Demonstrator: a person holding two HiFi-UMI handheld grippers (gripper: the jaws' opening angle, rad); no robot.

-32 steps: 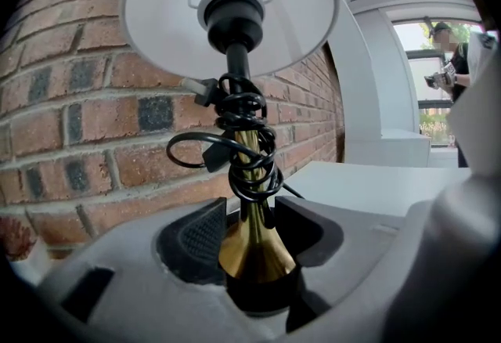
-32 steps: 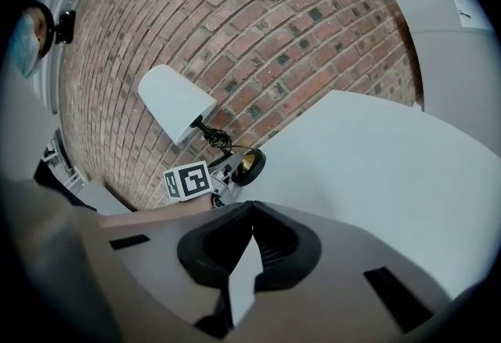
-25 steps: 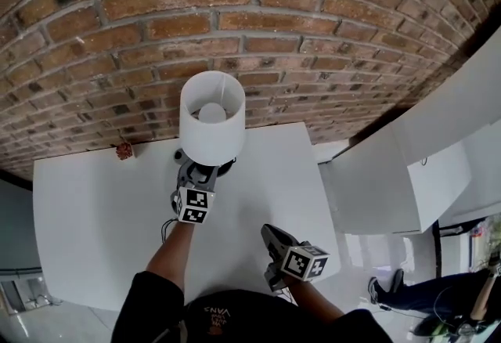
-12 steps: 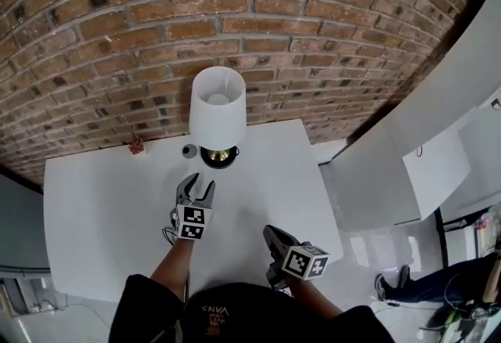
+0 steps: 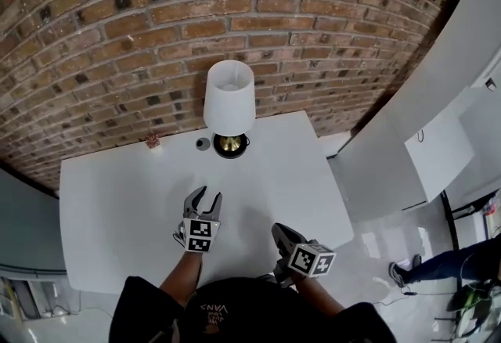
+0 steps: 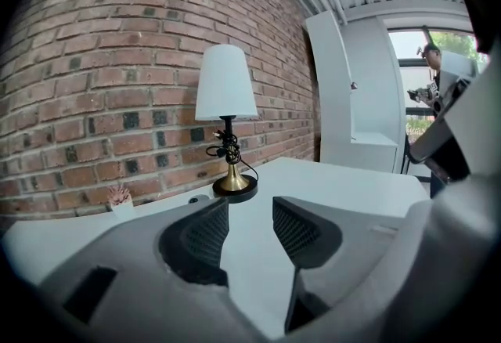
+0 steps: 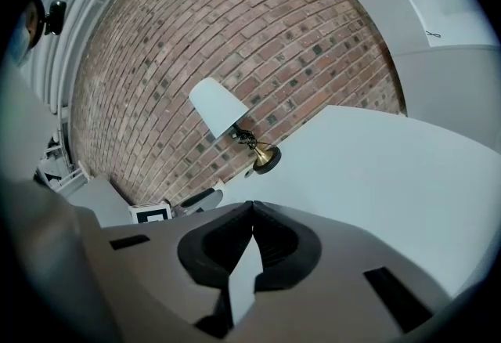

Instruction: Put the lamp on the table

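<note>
The lamp [image 5: 228, 95] has a white shade, a thin dark stem with a coiled cord and a brass base. It stands upright near the far edge of the white table [image 5: 109, 208], close to the brick wall, and nothing holds it. It also shows in the left gripper view as lamp [image 6: 225, 83] and in the right gripper view as lamp [image 7: 215, 106]. My left gripper [image 5: 205, 196] hovers over the middle of the table, well short of the lamp. Its jaws are closing with nothing between them. My right gripper [image 5: 278, 230] is shut and empty near the table's front edge.
A tiny pink plant [image 5: 152, 142] and a small dark round object [image 5: 203, 143] sit left of the lamp's base. The brick wall [image 5: 156, 12] runs behind the table. White cabinets [image 5: 391, 153] stand to the right, with a person [image 5: 438, 267] beyond them.
My left gripper has drawn back from the lamp's base toward the near side of the table, and the lamp stands alone. The right gripper has barely moved.
</note>
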